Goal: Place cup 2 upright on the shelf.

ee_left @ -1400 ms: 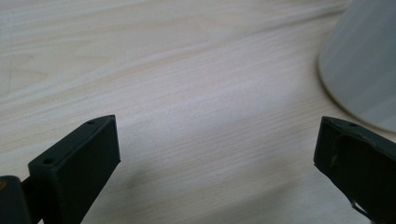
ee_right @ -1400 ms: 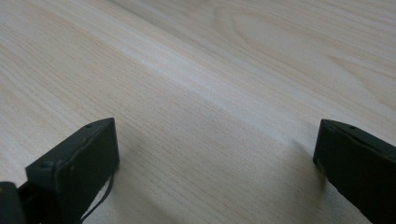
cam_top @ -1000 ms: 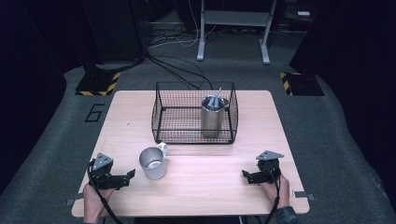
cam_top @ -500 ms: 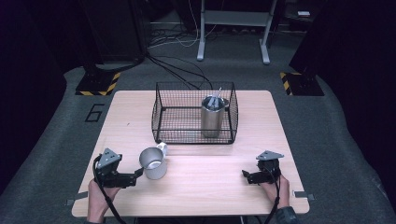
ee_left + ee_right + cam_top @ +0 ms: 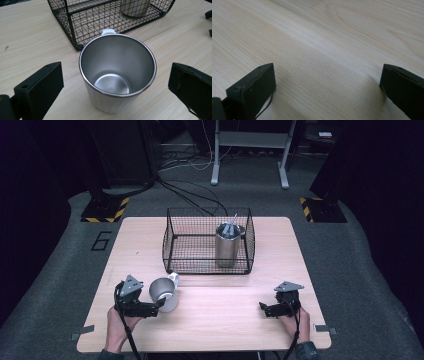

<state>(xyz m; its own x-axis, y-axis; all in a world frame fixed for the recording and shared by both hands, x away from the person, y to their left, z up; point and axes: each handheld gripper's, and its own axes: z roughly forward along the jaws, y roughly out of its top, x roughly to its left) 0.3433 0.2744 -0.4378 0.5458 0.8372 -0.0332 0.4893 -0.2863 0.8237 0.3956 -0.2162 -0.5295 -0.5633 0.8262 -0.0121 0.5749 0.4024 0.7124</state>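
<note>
Spreading my left claw [image 5: 159,304] wide around the steel mug [image 5: 117,75], not touching; my right claw [image 5: 264,309] rests open on the desk [image 5: 225,330].

Mug [image 5: 164,293] before basket [image 5: 172,252]; tumbler [image 5: 228,245] inside.

- The left gripper [image 5: 159,303] moved forward and rightward across the pale wooden table [image 5: 220,320] until its wide-spread jaws flanked the empty, upright shiny steel mug [image 5: 163,293].

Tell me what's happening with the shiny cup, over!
Left gripper open, fingers either side of steel cup, not touching. Right gripper open, idle. Cup upright, empty. Wire basket close behind it.
</note>
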